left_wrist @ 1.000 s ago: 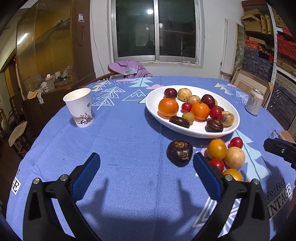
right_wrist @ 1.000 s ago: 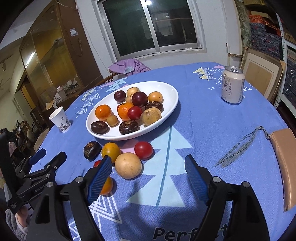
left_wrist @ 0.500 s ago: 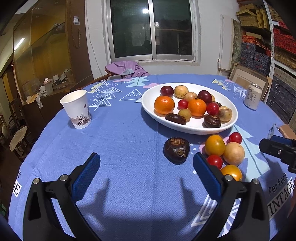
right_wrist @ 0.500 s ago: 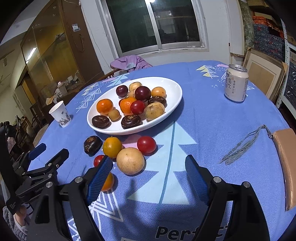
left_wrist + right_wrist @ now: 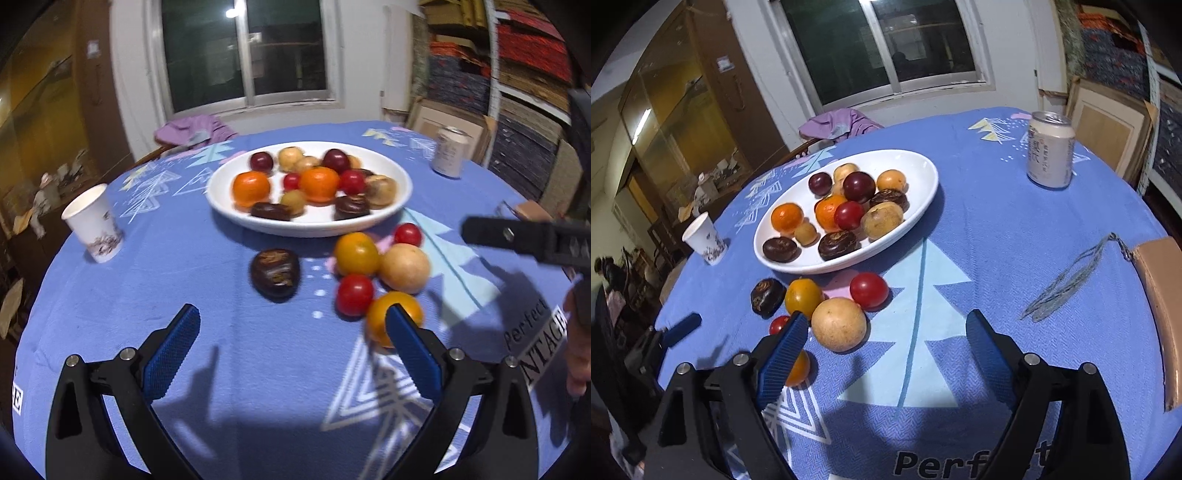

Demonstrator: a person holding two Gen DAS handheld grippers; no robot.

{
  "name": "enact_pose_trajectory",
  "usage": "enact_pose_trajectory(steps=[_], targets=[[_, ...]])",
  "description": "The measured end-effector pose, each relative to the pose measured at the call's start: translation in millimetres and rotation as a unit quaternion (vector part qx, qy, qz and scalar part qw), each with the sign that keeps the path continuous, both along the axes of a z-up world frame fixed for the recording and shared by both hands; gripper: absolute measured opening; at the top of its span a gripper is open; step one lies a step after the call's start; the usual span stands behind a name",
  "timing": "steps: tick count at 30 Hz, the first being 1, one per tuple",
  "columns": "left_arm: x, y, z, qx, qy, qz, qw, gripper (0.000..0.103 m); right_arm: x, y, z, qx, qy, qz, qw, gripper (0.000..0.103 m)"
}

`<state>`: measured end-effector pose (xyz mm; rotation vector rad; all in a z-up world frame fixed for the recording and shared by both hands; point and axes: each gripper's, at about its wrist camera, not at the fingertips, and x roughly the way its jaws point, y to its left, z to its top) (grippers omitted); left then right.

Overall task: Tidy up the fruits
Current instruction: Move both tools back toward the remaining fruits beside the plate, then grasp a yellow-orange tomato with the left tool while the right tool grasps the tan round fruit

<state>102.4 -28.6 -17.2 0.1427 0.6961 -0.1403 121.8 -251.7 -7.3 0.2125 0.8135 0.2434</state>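
A: How far along with the fruit?

B: Roughly two thirds done, at a guess. About a dozen pieces already on the white plate (image 5: 925, 206): two oranges, dark plums, small red ones, tan ones, a few dark brown ones.

A: And left on the tabletop (image 5: 979, 236)?

B: Six loose pieces, all just off the plate's 6 o'clock edge. Left to right in the right wrist view: dark brown fruit (image 5: 767, 297) apart from the rest, small red one (image 5: 778, 325) half hidden behind a tool finger, yellow-orange one (image 5: 803, 297), big tan one (image 5: 838, 329) touching it, red one (image 5: 868, 290) at the far right. Plus an orange one (image 5: 798, 369) nearest the camera, mostly hidden behind the same finger.

A: Tools?

B: Left tool (image 5: 291, 349) spread wide, nothing between the pads, hovering near the cluster with the brown fruit (image 5: 275, 272) at about 12 o'clock and the orange one (image 5: 393, 321) just behind its right pad. Left view somewhat blurred. Right tool (image 5: 884, 356) also spread wide and empty, above the cloth, with the tan fruit at about 11 o'clock.

A: Anything else around?

B: Paper cup (image 5: 703, 240) at the plate's 9 o'clock, drink can (image 5: 1050, 155) at about 2 o'clock, a cord (image 5: 1067, 284) and a brown flat thing (image 5: 1160, 280) at 3 o'clock. Not part of the job, most likely.

A: So, remaining?

B: Six pickups and drops onto the plate, none yet begun.
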Motion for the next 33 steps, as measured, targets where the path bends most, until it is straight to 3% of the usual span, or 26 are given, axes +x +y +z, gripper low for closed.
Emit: enact_pose_trajectory(steps=[6, 10, 13, 16, 21, 27, 33], targets=[[-2.5, -39.0, -3.0, 0.026, -0.004, -0.056, 0.9981, 0.098, 1.3, -9.8, 6.4, 0.027, -0.004, -0.007, 1.0, 0.088], [2.2, -56.0, -5.3, 0.022, 0.008, -0.083, 0.9963, 0.097, 2.1, -13.7, 6.8, 0.035, -0.001, -0.012, 0.999, 0.09], [1.2, -63.6, -7.4, 0.02, 0.017, -0.107, 0.994, 0.071, 3.6, -16.4, 6.3, 0.044, 0.005, -0.014, 0.999, 0.09], [4.5, -63.9, -9.9, 0.009, 0.03, -0.115, 0.9928, 0.06, 4.2, -17.8, 4.8, 0.052, 0.012, -0.014, 0.998, 0.091], [10.7, -56.8, -11.5, -0.017, 0.043, -0.112, 0.9926, 0.06, 5.5, -16.9, 1.6, 0.052, 0.019, -0.013, 0.998, 0.091], [1.6, -52.4, -13.0, -0.008, 0.05, -0.112, 0.9925, 0.06, 7.1, -20.1, -1.1, 0.054, 0.027, -0.016, 0.998, 0.091], [0.4, -45.5, -12.1, -0.018, 0.055, -0.104, 0.9929, 0.045, 9.8, -23.9, -4.0, 0.064, 0.036, -0.02, 0.997, 0.091]])
